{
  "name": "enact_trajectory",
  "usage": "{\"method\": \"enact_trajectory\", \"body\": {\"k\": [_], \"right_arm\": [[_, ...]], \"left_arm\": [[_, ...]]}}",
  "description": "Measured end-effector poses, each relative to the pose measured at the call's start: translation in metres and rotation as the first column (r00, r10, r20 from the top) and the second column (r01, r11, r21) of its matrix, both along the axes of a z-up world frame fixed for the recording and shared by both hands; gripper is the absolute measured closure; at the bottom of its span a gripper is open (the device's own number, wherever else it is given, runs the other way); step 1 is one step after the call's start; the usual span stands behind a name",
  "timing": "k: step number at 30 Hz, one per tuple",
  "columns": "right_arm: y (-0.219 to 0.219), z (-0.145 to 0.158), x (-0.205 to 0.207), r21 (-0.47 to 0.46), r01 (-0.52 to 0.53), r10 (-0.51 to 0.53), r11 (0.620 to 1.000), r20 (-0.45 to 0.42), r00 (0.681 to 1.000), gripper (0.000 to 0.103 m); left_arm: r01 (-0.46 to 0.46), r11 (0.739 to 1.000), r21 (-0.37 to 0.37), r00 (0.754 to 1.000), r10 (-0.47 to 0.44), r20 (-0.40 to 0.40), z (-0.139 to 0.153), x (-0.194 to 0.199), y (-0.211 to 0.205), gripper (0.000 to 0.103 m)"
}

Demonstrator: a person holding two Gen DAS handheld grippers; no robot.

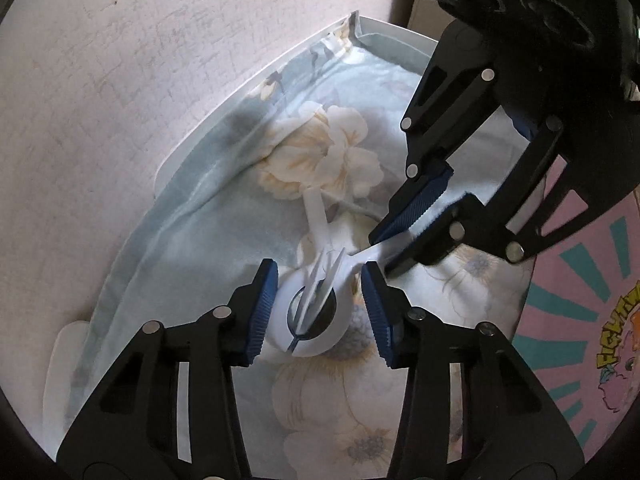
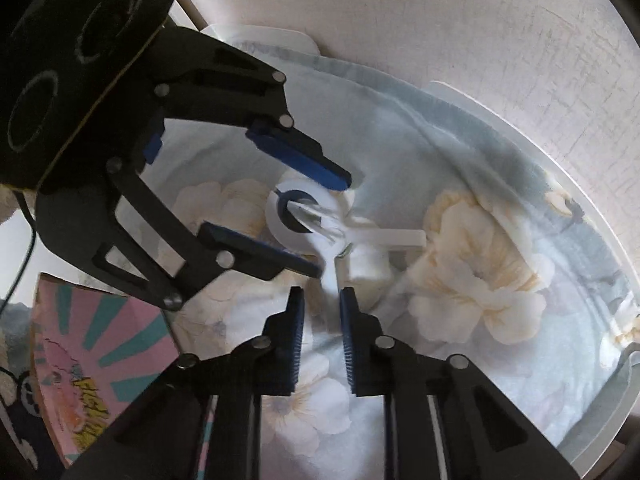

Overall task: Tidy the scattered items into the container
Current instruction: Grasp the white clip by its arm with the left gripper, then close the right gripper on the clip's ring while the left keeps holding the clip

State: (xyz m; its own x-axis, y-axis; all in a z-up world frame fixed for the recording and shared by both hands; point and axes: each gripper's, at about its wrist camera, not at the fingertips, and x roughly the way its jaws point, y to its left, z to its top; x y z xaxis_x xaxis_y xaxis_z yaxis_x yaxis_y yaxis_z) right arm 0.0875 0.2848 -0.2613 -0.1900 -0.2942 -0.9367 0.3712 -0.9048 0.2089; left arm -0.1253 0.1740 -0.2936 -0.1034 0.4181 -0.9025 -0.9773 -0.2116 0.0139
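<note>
White clip [image 1: 316, 312]: ring end between my half-spread left gripper [image 1: 318, 308], one handle pinched in my right gripper [image 2: 322, 312].

Partial "FIGHT" on pink cloth [image 1: 592, 300]

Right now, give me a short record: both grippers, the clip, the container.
left gripper: open, pads either side of the clip's ring
right gripper: shut on the clip's arm
clip: white, lying on the cloth inside the container
container: white, lined with floral cloth
outside: pink printed sheet beside the container
</note>
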Motion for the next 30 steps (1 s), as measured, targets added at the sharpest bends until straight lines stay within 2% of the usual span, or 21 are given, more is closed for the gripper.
{"method": "enact_trajectory", "body": {"k": [4, 5, 10, 19, 26, 30], "right_arm": [[0.007, 0.004, 0.003, -0.01, 0.02, -0.02, 1.0, -0.013, 1.0, 0.092], [0.01, 0.006, 0.003, -0.02, 0.028, -0.028, 0.999, -0.016, 0.999, 0.093], [0.015, 0.012, 0.005, -0.036, 0.042, -0.043, 0.998, -0.031, 0.999, 0.094], [0.019, 0.018, 0.007, -0.047, 0.06, -0.062, 0.997, -0.048, 0.997, 0.095], [0.019, 0.019, 0.013, -0.011, 0.034, -0.035, 0.999, -0.055, 0.998, 0.095], [0.017, 0.012, 0.013, 0.009, 0.008, -0.008, 1.0, -0.03, 1.0, 0.094]], "left_arm": [[-0.044, 0.998, 0.041, 0.996, 0.04, 0.081, 0.006, -0.011, -0.006, 0.082], [-0.051, 0.998, 0.039, 0.996, 0.048, 0.073, 0.006, -0.011, -0.009, 0.092], [-0.033, 0.999, 0.027, 0.998, 0.032, 0.048, 0.005, -0.006, -0.005, 0.093], [-0.06, 0.998, 0.029, 0.995, 0.057, 0.084, 0.005, -0.009, -0.005, 0.093], [-0.069, 0.996, 0.048, 0.992, 0.064, 0.109, 0.01, -0.012, -0.006, 0.093], [-0.082, 0.995, 0.062, 0.989, 0.073, 0.131, 0.015, -0.014, -0.009, 0.093]]}}
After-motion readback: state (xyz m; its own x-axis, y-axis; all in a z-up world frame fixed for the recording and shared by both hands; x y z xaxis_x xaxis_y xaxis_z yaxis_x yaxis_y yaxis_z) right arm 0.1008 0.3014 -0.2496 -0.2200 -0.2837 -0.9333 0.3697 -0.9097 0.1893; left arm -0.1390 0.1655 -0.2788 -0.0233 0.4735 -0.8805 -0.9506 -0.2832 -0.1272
